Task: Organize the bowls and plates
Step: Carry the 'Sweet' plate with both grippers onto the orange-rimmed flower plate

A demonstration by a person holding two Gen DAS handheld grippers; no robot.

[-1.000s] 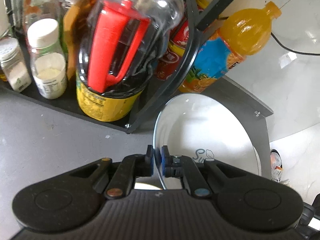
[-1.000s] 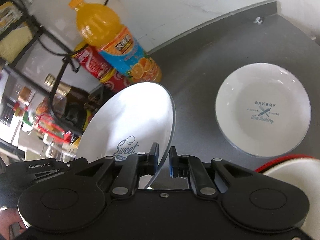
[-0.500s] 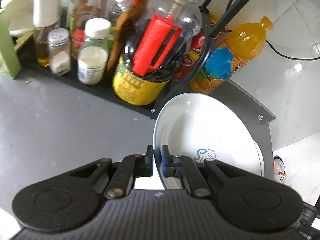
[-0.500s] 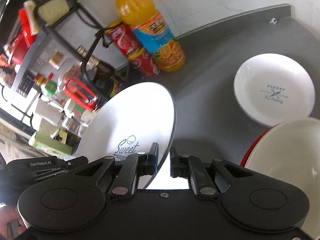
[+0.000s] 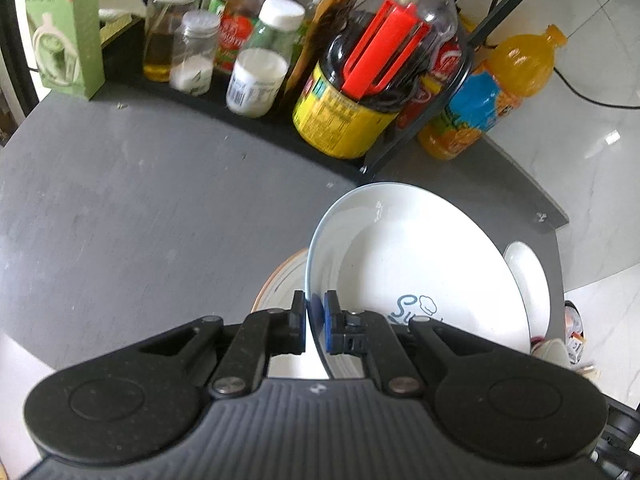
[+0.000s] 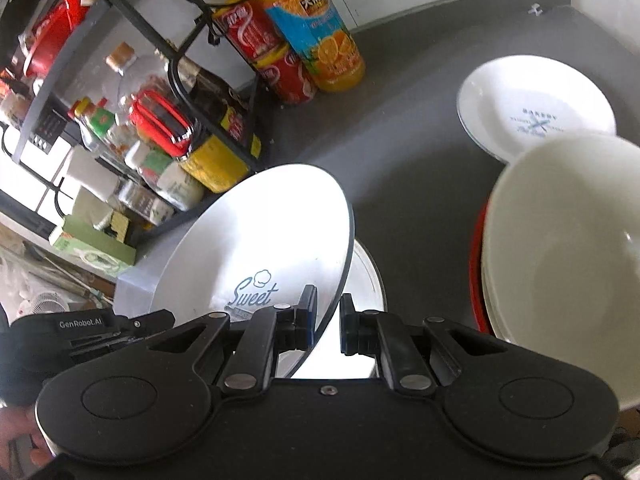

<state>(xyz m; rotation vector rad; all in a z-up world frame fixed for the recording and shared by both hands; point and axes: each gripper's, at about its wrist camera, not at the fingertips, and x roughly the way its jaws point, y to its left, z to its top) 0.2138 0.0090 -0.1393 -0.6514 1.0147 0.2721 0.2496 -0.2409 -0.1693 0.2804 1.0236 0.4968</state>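
Both grippers, left gripper (image 5: 315,322) and right gripper (image 6: 325,322), clamp opposite rims of tilted white "Sweet"-printed ceramic plate (image 6: 256,248) above grey countertop (image 5: 140,208).

Grey desk (image 6: 400,128): "Bakery" plate (image 6: 536,112) at 2 o'clock, bowl stack (image 6: 560,256) at 3, juice bottle (image 6: 316,36) and black rack (image 5: 256,120) at 12.

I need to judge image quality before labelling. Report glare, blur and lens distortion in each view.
Left wrist view: strong fisheye bending of the grey counter edge; bright daylight washes out the marble wall behind the orange juice bottle; focus fairly sharp. Right wrist view: the Sweet plate and white bowl are near overexposed; the rack at upper left is soft and warped.
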